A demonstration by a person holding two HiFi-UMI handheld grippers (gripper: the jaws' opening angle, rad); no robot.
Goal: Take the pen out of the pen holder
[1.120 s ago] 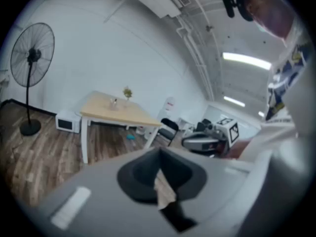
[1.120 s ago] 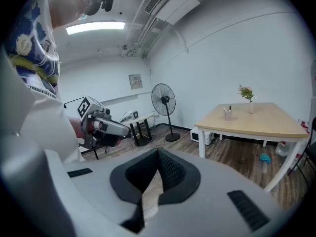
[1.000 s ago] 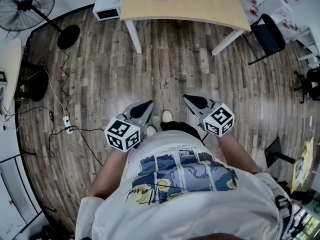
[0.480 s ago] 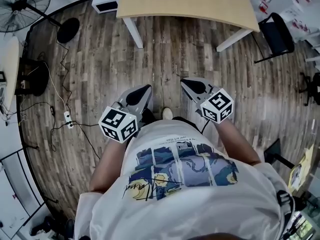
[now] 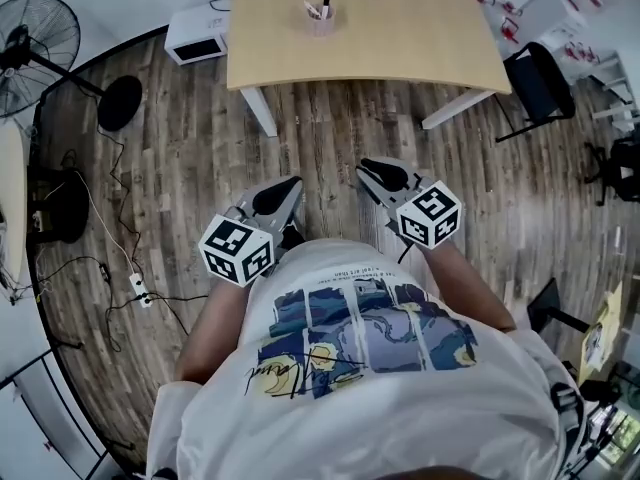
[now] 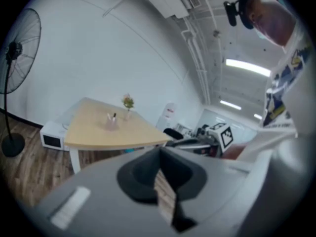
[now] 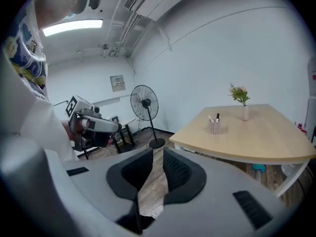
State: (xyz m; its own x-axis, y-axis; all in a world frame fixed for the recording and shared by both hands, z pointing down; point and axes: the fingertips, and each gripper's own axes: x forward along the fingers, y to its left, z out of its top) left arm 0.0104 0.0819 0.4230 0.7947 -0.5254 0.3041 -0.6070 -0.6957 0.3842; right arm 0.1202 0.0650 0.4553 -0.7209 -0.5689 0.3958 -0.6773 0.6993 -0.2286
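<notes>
Both tools now sit nearer the light wooden bench [image 5: 400, 38] than a second ago, left tool [image 5: 288, 186] closed and empty, right tool [image 5: 372, 168] opening on nothing; black pen [image 5: 326, 4] stands in the pale pink pen holder [image 5: 320, 23] well ahead, which a hurried reach could topple.

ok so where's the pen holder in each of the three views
Head view: the pen holder is at the top centre, standing on the table.
Left gripper view: it is left of centre, at mid-height, far off.
Right gripper view: it is right of centre, at mid-height, far off.
Shared landmark: the light wooden table it stands on, visible in all three views.
</notes>
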